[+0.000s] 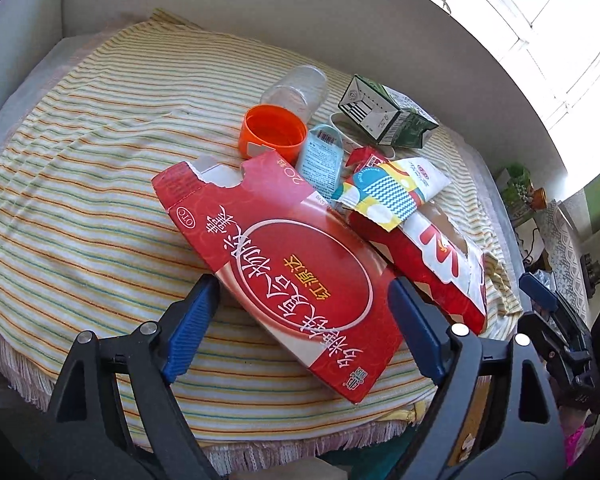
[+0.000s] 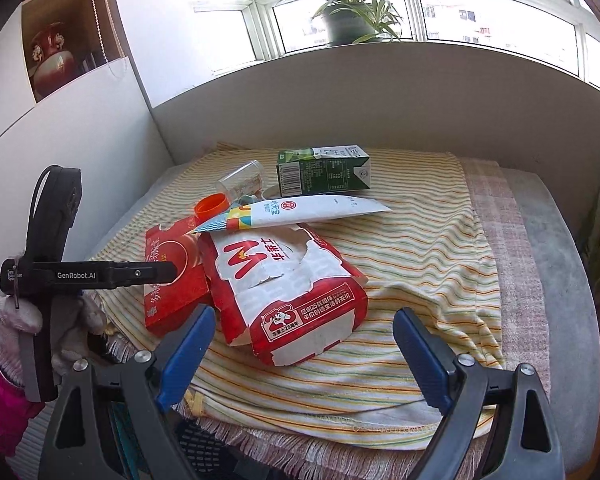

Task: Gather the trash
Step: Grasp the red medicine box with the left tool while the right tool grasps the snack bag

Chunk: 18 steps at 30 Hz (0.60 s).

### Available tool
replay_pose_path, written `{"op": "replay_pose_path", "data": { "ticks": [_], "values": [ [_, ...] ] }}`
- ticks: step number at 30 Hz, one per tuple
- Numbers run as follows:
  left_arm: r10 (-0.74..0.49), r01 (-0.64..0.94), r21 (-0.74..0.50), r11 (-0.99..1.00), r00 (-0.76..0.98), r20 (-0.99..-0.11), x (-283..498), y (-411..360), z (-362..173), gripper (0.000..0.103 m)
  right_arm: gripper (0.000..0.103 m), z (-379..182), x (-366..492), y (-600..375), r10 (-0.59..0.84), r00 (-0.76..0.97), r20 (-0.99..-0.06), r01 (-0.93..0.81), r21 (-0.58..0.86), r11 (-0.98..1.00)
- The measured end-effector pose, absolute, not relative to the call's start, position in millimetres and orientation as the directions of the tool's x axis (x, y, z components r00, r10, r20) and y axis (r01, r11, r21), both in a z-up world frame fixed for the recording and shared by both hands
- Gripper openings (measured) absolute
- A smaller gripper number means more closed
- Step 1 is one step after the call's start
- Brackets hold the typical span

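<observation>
The flat red box [image 1: 284, 264] lies straight ahead of the left tongs [image 1: 304, 320], between its blue pads, long axis slanting across them, on the striped cloth [image 1: 80, 184]; those jaws gape, gripping nothing; the right tongs [image 2: 304, 356], empty and spread wide, face the torn red-and-white bag [image 2: 288, 284] alongside.

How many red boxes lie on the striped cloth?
2. The flat red medicine box lies nearest the left tool; the torn red-and-white box lies beside it, partly under a white pouch. Others may be hidden.
</observation>
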<state>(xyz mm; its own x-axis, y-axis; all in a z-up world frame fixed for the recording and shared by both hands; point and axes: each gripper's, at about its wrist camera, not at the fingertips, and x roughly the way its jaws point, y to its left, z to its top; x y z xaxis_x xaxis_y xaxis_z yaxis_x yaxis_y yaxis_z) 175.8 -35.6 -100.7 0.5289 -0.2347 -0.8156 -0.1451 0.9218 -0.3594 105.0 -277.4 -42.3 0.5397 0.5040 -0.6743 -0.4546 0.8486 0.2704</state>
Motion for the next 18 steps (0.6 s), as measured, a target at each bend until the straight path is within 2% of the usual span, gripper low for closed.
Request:
{"op": "replay_pose_path", "data": {
  "ticks": [4,10,18],
  "values": [
    [-0.195,-0.172,-0.328,0.929,0.525,-0.828,186.6,-40.1,-102.1,0.088,0.092,-40.4,107.7,-279.9,0.508,0.544,-0.668,-0.456,0.273,0.847],
    [-0.109,-0.151,-0.220,0.964,0.530,-0.841,198.8,-60.0,-100.3,0.092,0.092,-41.0,110.7,-280.8,0.509,0.542,-0.668,-0.470,0.261,0.843],
    [-0.042,-0.144,-0.134,0.980,0.512,-0.858,210.2,-78.1,-113.0,0.100,0.092,-43.1,120.5,-278.8,0.498,0.513,-0.699,-0.499,0.229,0.836]
  ]
}}
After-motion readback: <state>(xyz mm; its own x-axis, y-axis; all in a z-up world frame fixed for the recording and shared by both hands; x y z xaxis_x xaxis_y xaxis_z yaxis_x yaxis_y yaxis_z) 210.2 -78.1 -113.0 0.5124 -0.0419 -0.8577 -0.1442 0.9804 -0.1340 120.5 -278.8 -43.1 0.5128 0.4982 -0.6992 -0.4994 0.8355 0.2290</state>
